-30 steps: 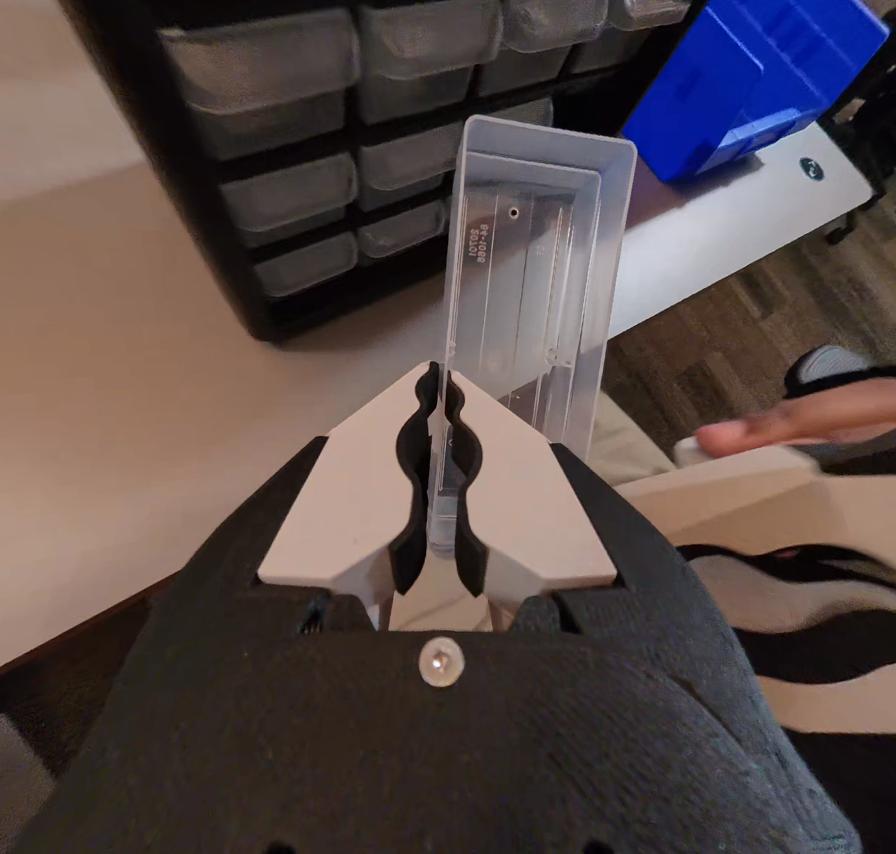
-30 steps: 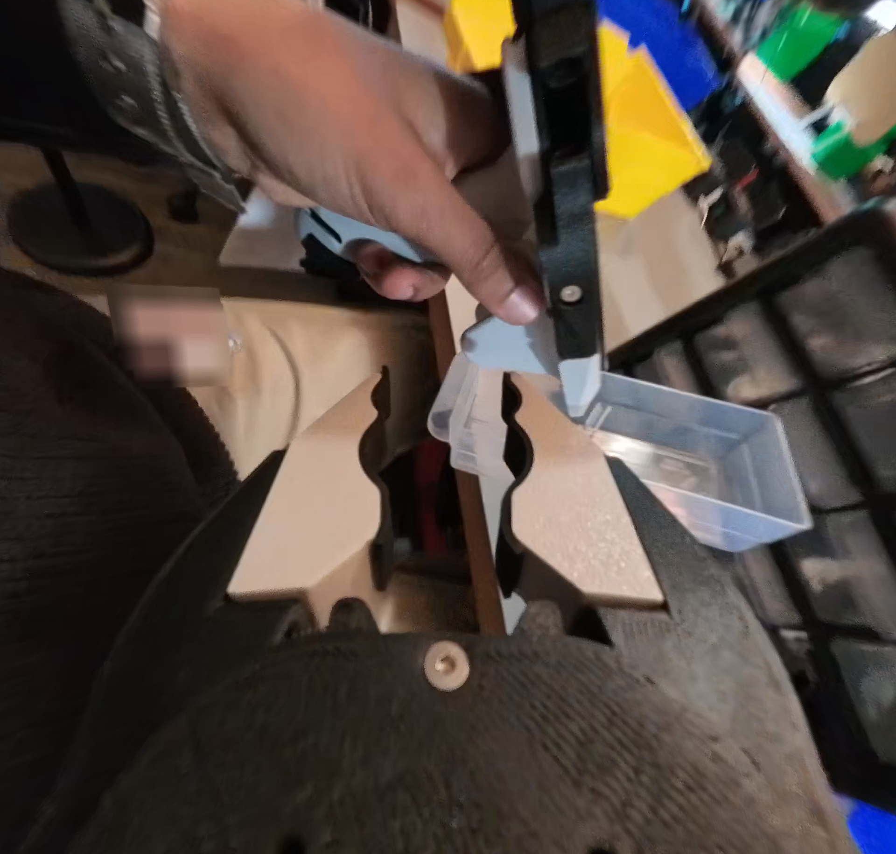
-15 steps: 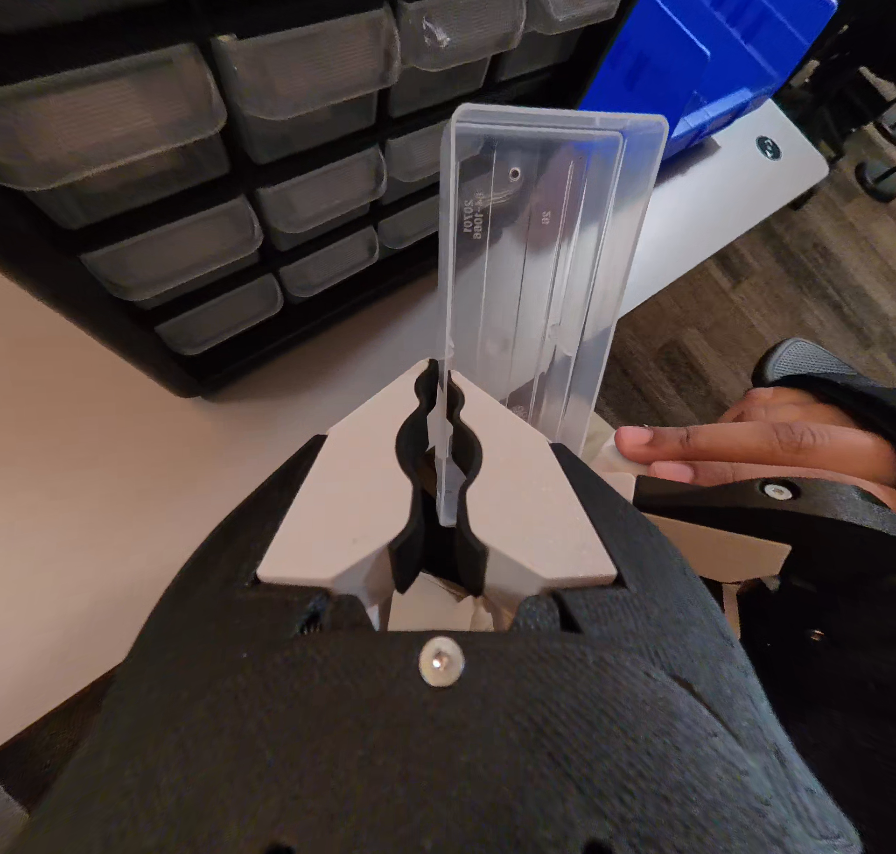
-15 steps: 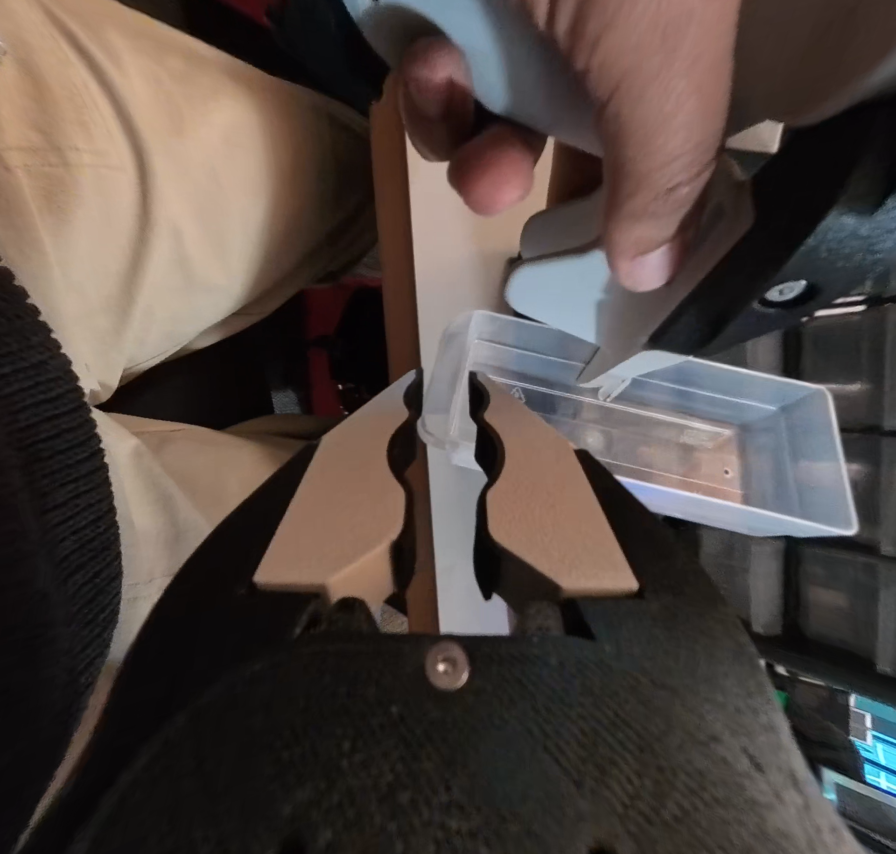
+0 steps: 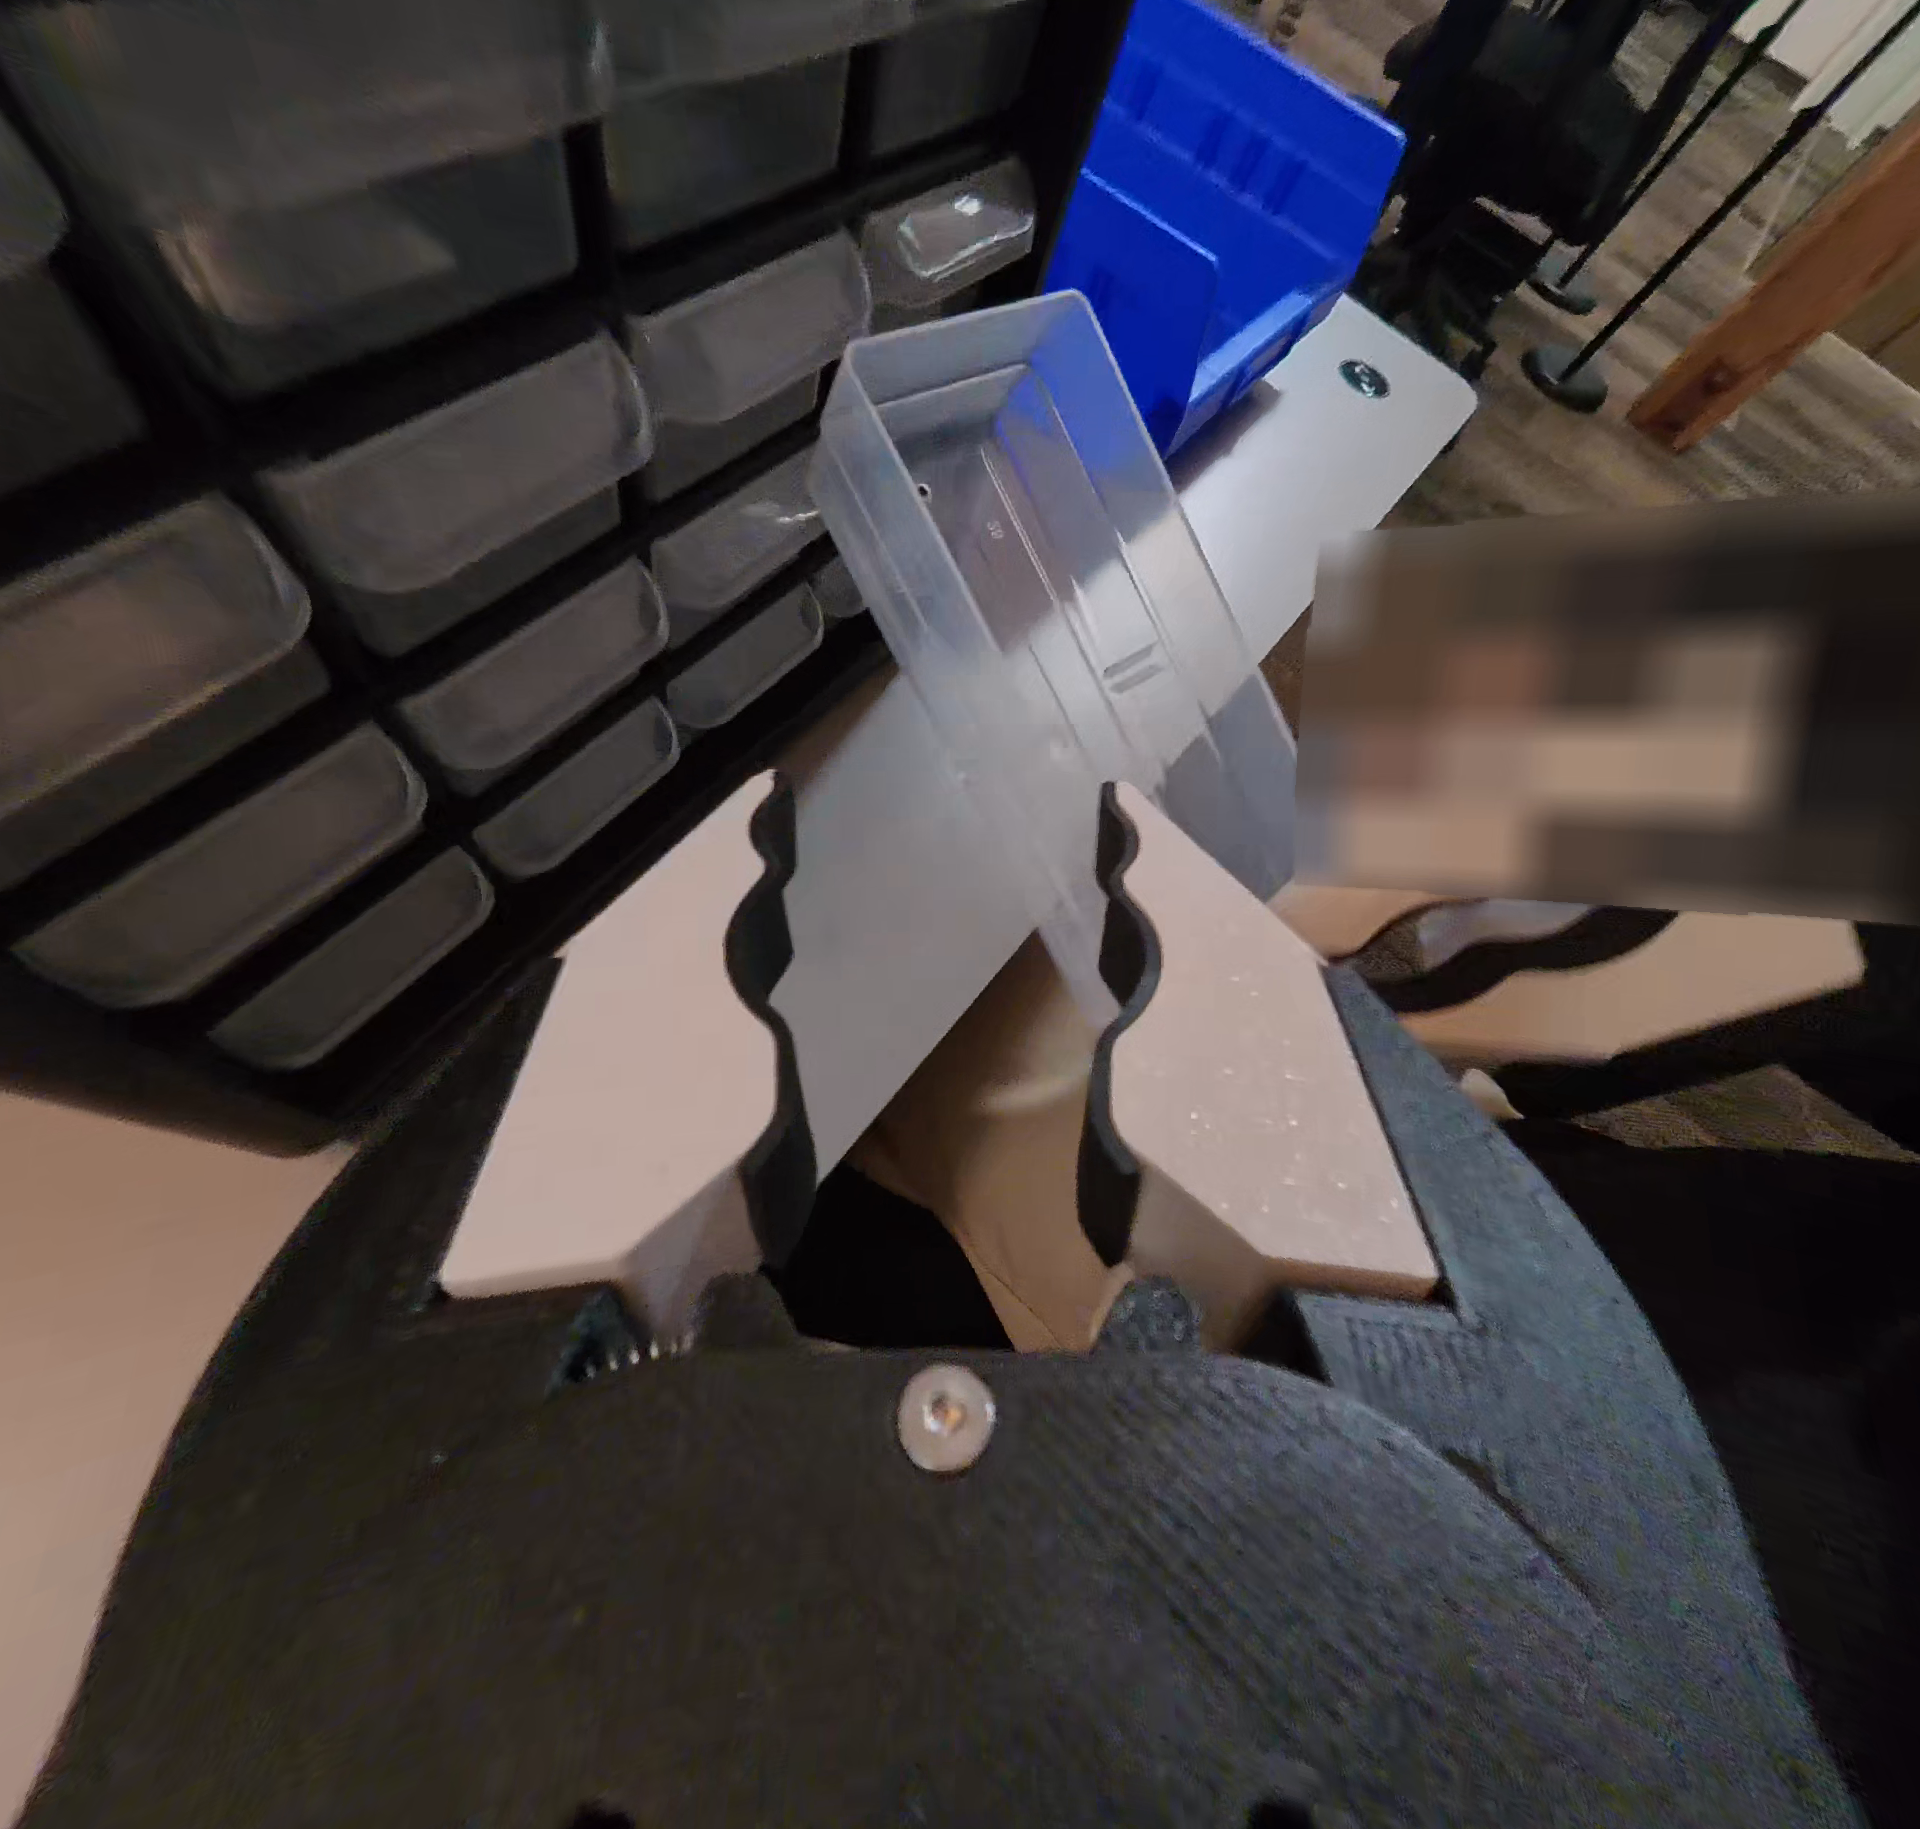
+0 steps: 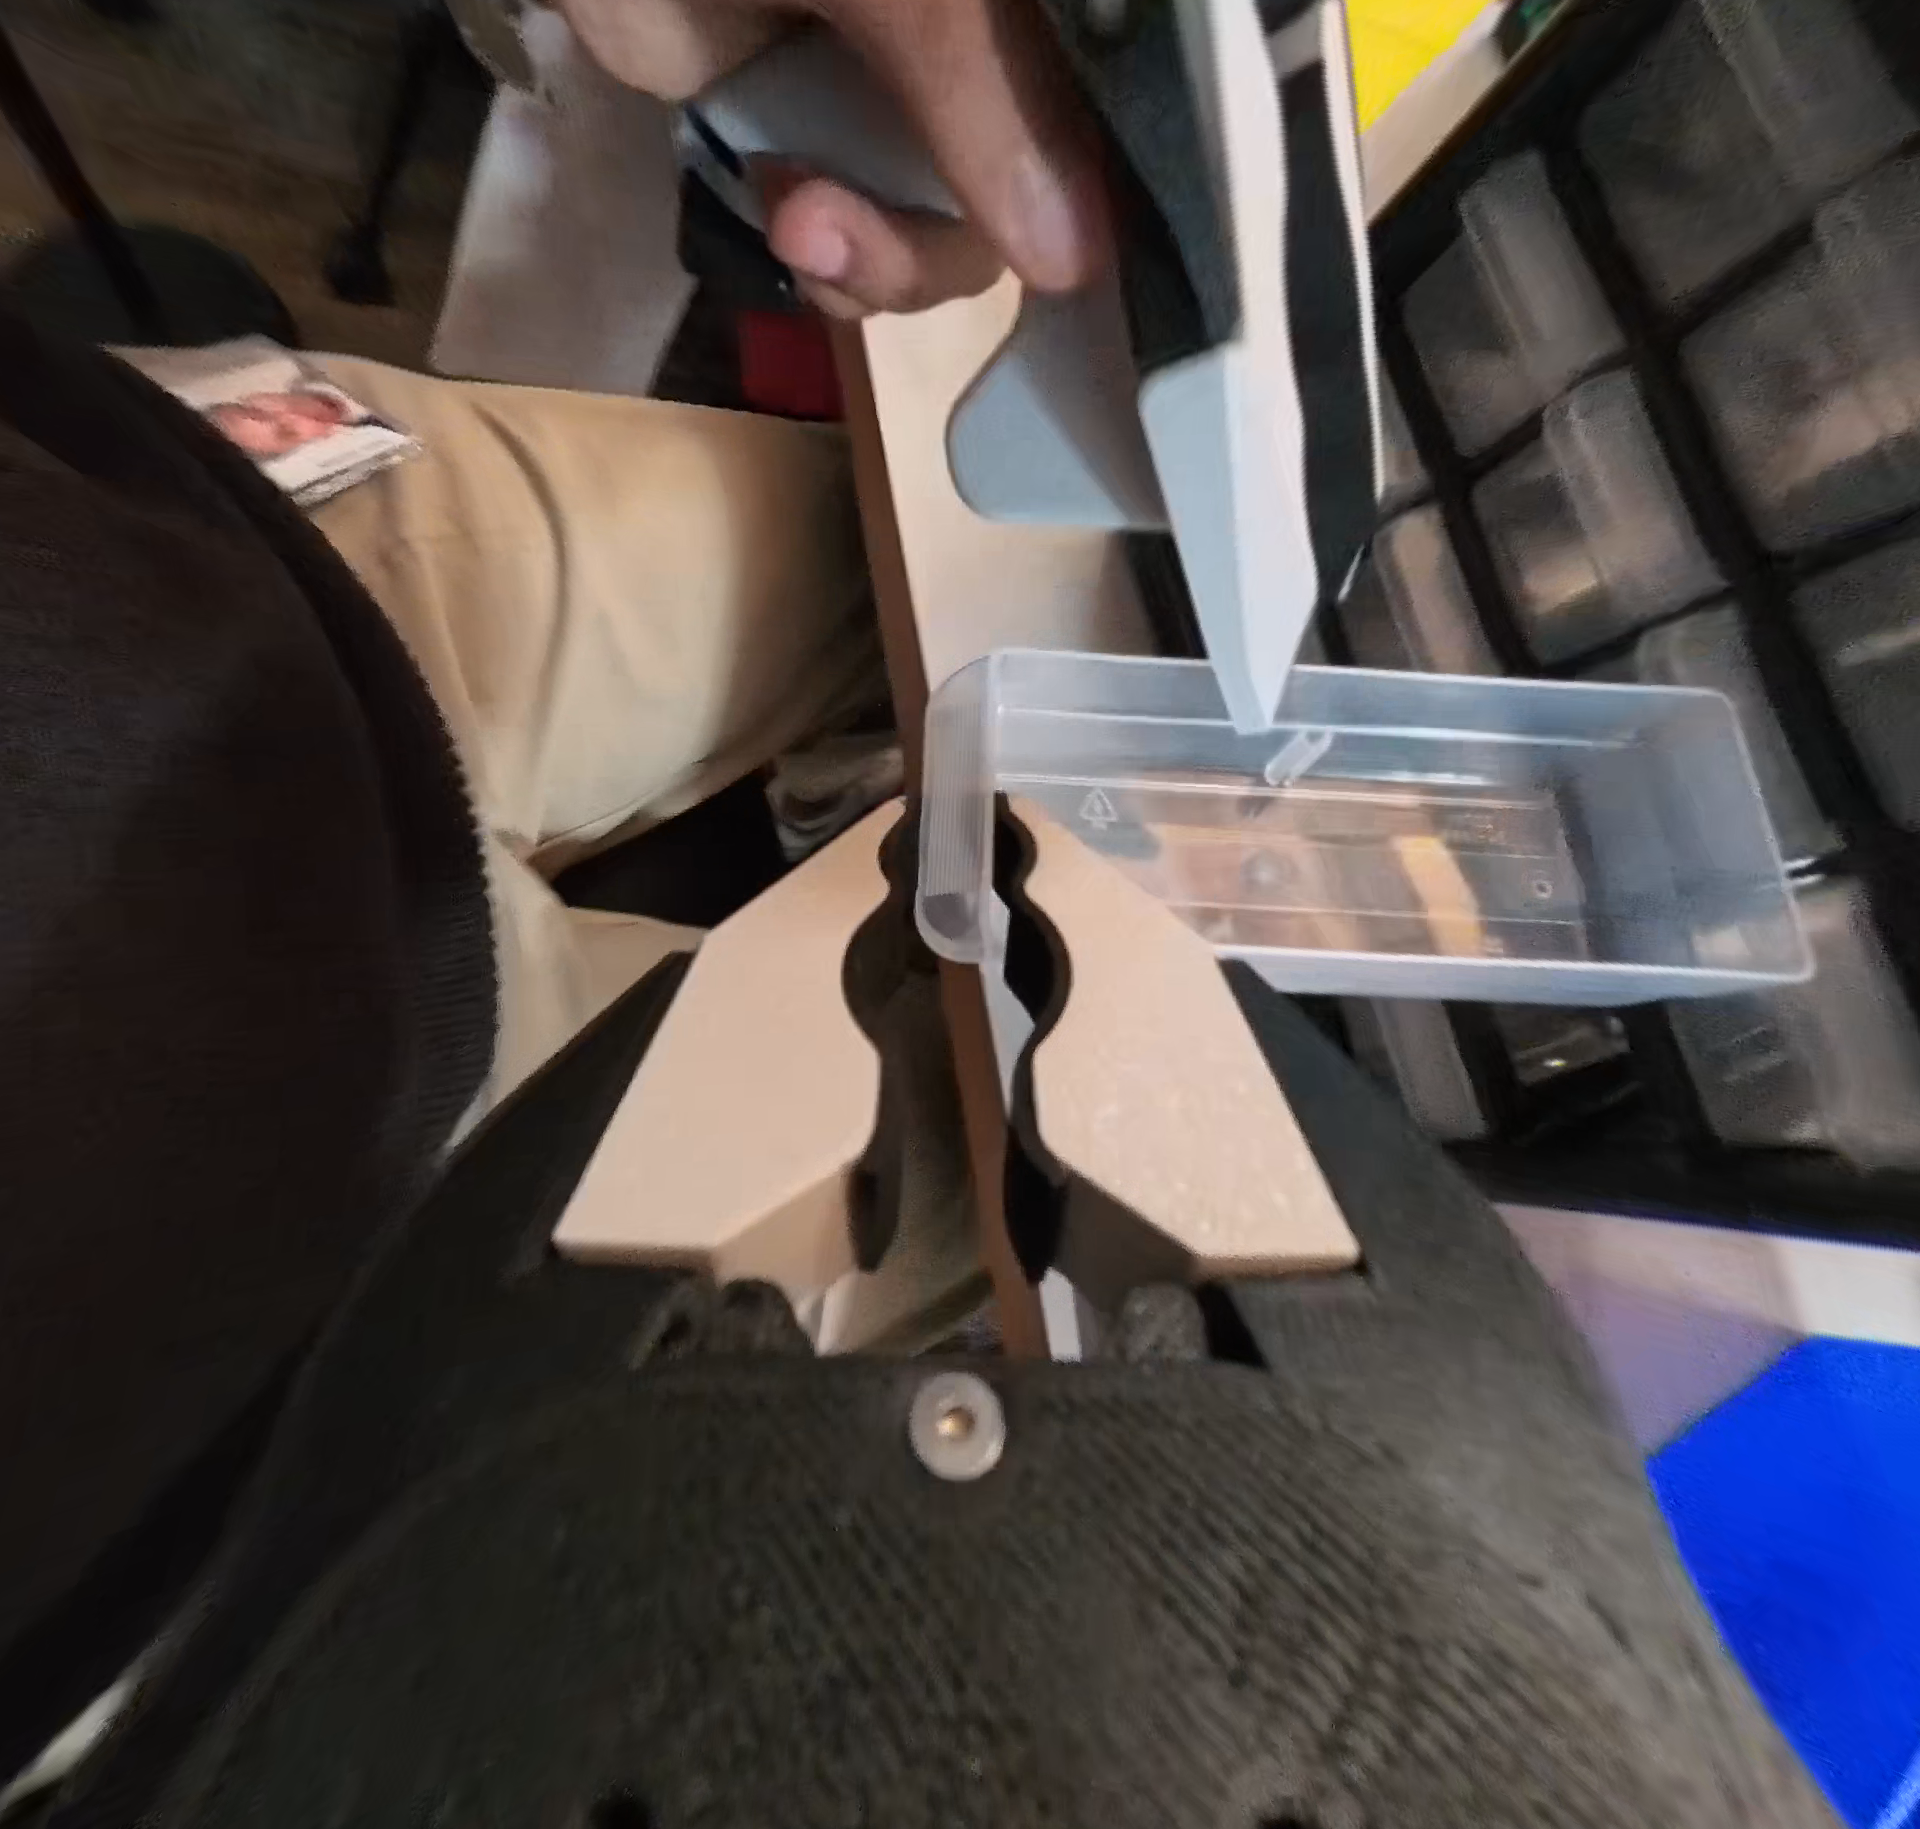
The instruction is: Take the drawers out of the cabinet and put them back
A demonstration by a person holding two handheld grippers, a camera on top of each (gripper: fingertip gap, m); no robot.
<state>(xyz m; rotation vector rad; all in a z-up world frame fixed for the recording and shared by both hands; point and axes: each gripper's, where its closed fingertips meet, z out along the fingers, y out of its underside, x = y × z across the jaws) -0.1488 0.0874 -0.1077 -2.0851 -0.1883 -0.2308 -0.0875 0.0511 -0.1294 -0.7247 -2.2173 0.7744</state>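
A clear plastic drawer (image 5: 1039, 595) hangs in the air in front of the black cabinet (image 5: 582, 252) of translucent grey drawers. My left gripper (image 5: 940, 803) is open with its jaws wide apart; the drawer's side wall leans against its right finger (image 5: 1226, 1083). My right gripper (image 6: 954, 829) is shut on the drawer's front handle lip and holds the drawer (image 6: 1403, 844) level, its far end toward the cabinet (image 6: 1714, 377). In the right wrist view, one left-gripper finger (image 6: 1236, 491) points down onto the drawer's far wall.
A blue bin (image 5: 1226, 179) stands right of the cabinet on a white table (image 5: 1382, 429); it also shows in the right wrist view (image 6: 1818, 1530). A person's hand (image 6: 883, 117) holds the left gripper's handle. A leg in tan trousers (image 6: 623, 584) is close below.
My left gripper has opened and let go of the drawer's wall. My right gripper has stayed closed on the handle lip and now carries the drawer, which has tilted over to the left.
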